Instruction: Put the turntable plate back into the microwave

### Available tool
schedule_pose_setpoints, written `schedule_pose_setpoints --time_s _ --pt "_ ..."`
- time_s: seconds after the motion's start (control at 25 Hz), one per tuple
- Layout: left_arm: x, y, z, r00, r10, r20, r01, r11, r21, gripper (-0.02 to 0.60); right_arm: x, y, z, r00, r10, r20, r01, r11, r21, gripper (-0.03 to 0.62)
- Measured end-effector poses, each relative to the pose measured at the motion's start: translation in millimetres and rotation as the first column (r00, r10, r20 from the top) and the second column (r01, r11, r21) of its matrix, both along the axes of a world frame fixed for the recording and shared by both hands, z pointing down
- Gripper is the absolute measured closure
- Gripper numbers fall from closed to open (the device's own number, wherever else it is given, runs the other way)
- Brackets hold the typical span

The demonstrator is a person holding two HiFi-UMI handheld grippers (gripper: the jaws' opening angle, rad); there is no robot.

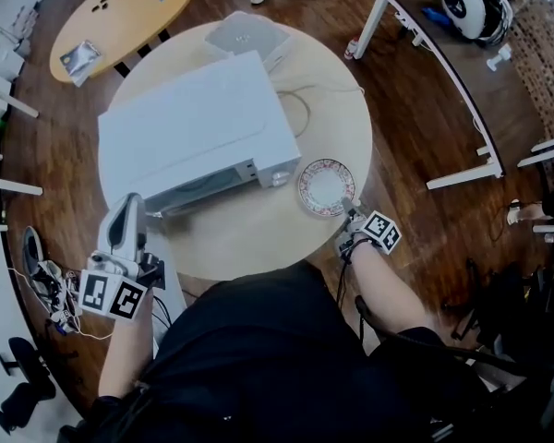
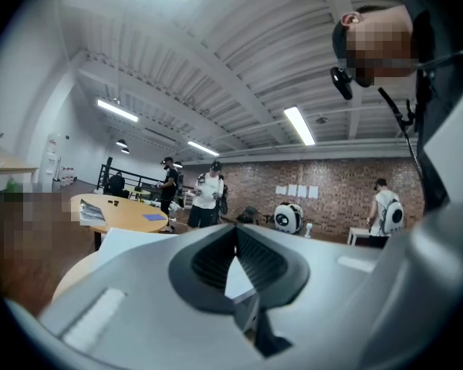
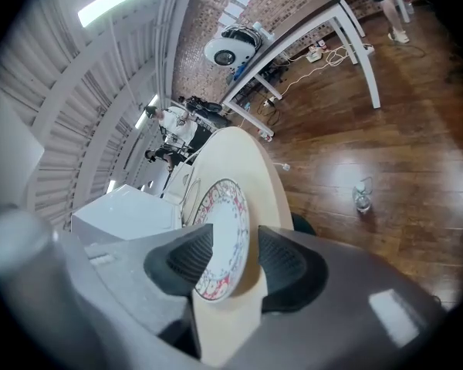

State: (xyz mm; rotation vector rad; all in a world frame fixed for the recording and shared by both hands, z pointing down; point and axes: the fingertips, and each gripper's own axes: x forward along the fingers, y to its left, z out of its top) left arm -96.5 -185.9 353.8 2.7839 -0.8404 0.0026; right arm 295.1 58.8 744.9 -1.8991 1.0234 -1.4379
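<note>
the plate [image 1: 326, 187] lies flat near the round desk's [image 1: 258, 243] right edge, beside the microwave [image 1: 189, 127], with bare desk around it. the right hand-held gripper [image 1: 349, 218] gapes wide around the plate's near rim; the left hand-held gripper [image 1: 127, 209] is closed and empty.

A black top [image 1: 258, 340] is being worn, plain and dark all over. The left gripper [image 1: 127, 206] is cased in a smooth pale-grey shell, long and rounded, and the right gripper [image 1: 350, 216] is finished in the same grey. A white cube printed with black square markers is carried on each: the left cube [image 1: 112, 294] and the right cube [image 1: 381, 231]. Dark ribbed pads [image 3: 187, 259] are set in black surrounds. A thin black cable [image 1: 343, 270] is seen at the right wrist.
</note>
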Motion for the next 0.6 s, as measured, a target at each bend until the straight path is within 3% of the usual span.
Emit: schedule_pose_setpoints --time_s 0.16,0.36,0.6 --pt "1 -4 -4 1.000 -0.026 -0.013 0.026 1.000 -0.013 0.578 0 -14 0 0.999 -0.047 -0.003 0.047 0.999 -0.004 0.423" --pt "5 0 -1 0.999 -0.048 0.000 0.048 0.999 -0.019 0.578 1 -19 5 0.992 -0.122 -0.020 0.121 0.992 -0.037 0.553" --pt "8 6 11 0.995 -0.085 0.059 0.085 0.996 0.006 0.578 5 -19 6 0.990 -0.139 0.036 0.139 0.990 0.020 0.576"
